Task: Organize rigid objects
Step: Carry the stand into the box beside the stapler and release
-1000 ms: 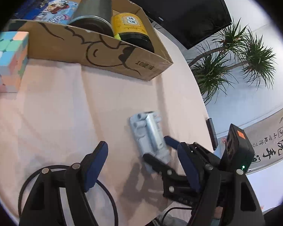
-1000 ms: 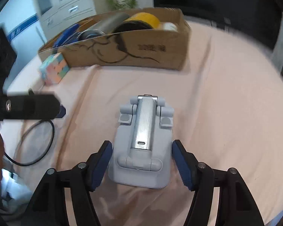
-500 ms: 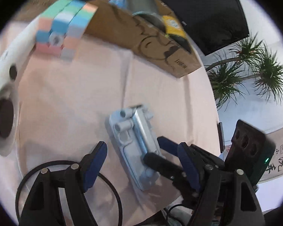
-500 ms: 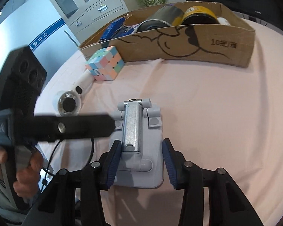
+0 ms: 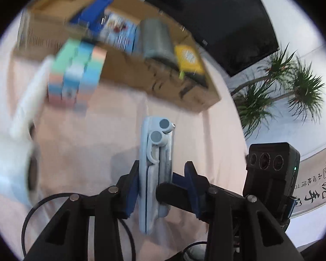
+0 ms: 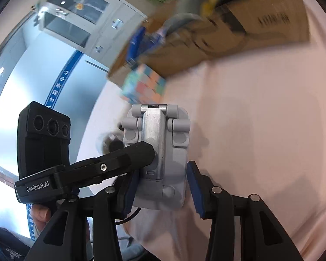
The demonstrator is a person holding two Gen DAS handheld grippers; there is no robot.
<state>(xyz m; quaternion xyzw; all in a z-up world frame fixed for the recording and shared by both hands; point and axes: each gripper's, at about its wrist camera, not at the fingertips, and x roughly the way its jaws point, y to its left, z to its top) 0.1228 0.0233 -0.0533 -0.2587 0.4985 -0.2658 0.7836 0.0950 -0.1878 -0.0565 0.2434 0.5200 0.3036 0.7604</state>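
Observation:
A grey folded phone stand (image 5: 155, 169) is lifted off the pink tablecloth, seen edge-on in the left wrist view and face-on in the right wrist view (image 6: 160, 152). My left gripper (image 5: 162, 190) is shut on its flat faces; one left finger crosses the stand in the right wrist view. My right gripper (image 6: 159, 184) is around the stand's side edges; its left pad touches, and a small gap shows at the right pad. A cardboard box (image 5: 128, 69) with a grey can, a yellow-lidded jar and blue packs lies beyond.
A pastel puzzle cube (image 5: 76, 76) stands in front of the box; it also shows in the right wrist view (image 6: 145, 84). A white hair dryer (image 5: 17, 143) lies at left. A black cable loop (image 5: 32, 217) lies on the cloth below.
The stand has left the cloth and turned on edge. My left gripper closed on its faces. My right gripper, shut on it before, has opened slightly. Both views swung and blurred.

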